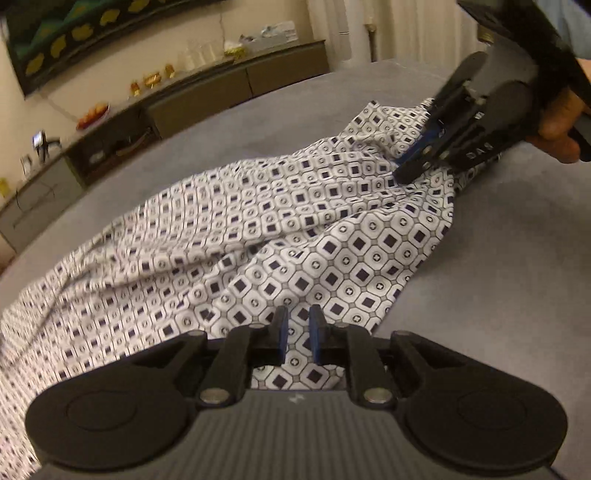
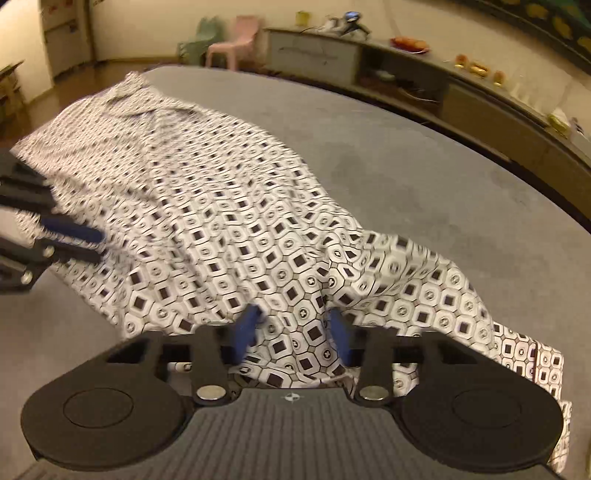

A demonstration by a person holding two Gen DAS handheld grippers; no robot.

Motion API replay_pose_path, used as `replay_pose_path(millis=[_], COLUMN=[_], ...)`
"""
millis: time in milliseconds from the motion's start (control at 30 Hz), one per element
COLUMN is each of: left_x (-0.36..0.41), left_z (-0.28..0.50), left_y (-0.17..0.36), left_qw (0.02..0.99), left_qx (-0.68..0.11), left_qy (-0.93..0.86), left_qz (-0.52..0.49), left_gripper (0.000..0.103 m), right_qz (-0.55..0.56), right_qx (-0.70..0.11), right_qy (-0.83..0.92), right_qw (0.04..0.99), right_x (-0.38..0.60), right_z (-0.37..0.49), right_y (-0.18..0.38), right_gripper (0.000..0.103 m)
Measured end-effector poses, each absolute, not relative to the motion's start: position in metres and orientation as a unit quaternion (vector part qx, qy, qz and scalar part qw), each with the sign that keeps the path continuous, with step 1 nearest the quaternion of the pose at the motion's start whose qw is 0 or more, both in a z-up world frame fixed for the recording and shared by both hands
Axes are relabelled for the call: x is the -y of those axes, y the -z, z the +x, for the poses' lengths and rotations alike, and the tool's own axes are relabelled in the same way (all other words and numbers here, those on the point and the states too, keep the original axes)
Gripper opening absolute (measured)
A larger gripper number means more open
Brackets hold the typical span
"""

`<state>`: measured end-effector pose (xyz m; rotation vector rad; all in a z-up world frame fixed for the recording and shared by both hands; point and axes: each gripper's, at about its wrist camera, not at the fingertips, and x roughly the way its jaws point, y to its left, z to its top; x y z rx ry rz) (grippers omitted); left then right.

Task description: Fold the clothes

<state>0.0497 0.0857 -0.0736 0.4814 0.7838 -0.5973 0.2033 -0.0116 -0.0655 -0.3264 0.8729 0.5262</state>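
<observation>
A white garment with a dark square pattern [image 1: 258, 221] lies crumpled across a grey padded surface [image 1: 498, 277]. In the left wrist view my left gripper [image 1: 298, 332] sits at the near edge of the cloth. Its blue pads stand narrowly apart with a fold of fabric pinched between them. In the right wrist view it appears blurred as the left gripper [image 2: 98, 245] at the garment's [image 2: 221, 221] left side. My right gripper [image 2: 293, 328] has its pads clearly apart, with bunched cloth lying between them. From the left it shows as the right gripper [image 1: 410, 162], pointing down onto the far end of the garment, held by a hand [image 1: 554, 122].
A long low sideboard [image 2: 406, 74] with small items and a plate of fruit [image 2: 410, 43] runs along the wall behind the grey surface [image 2: 406, 166]. A pink chair [image 2: 236, 40] stands at the far end. A dark framed picture [image 1: 92, 26] hangs above the sideboard [image 1: 184, 99].
</observation>
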Motion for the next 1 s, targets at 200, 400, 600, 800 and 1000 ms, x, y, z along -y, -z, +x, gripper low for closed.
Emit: replay_pose_path(millis=[200, 400, 600, 800, 1000], left_x=[-0.097, -0.099, -0.11, -0.18, -0.278], left_z=[0.048, 0.045, 0.048, 0.087, 0.175], left_y=[0.073, 0.074, 0.065, 0.017, 0.019], left_qw=[0.851, 0.845, 0.839, 0.892, 0.913], left_qx=[-0.382, -0.382, -0.383, -0.33, -0.353], left_qy=[0.293, 0.304, 0.325, 0.245, 0.081], left_qz=[0.21, 0.221, 0.21, 0.19, 0.189], left_gripper=[0.008, 0.004, 0.008, 0.012, 0.011], right_qz=[-0.22, -0.261, -0.117, -0.044, -0.115], right_qx=[-0.377, -0.207, -0.25, -0.334, -0.423], right_qy=[-0.249, -0.013, 0.071, -0.007, -0.113], right_qw=[0.865, 0.943, 0.958, 0.942, 0.892], right_x=[0.019, 0.041, 0.11, 0.152, 0.107], right_z=[0.205, 0.263, 0.284, 0.222, 0.201], right_y=[0.018, -0.01, 0.018, 0.016, 0.055], right_gripper=[0.0, 0.003, 0.072, 0.074, 0.072])
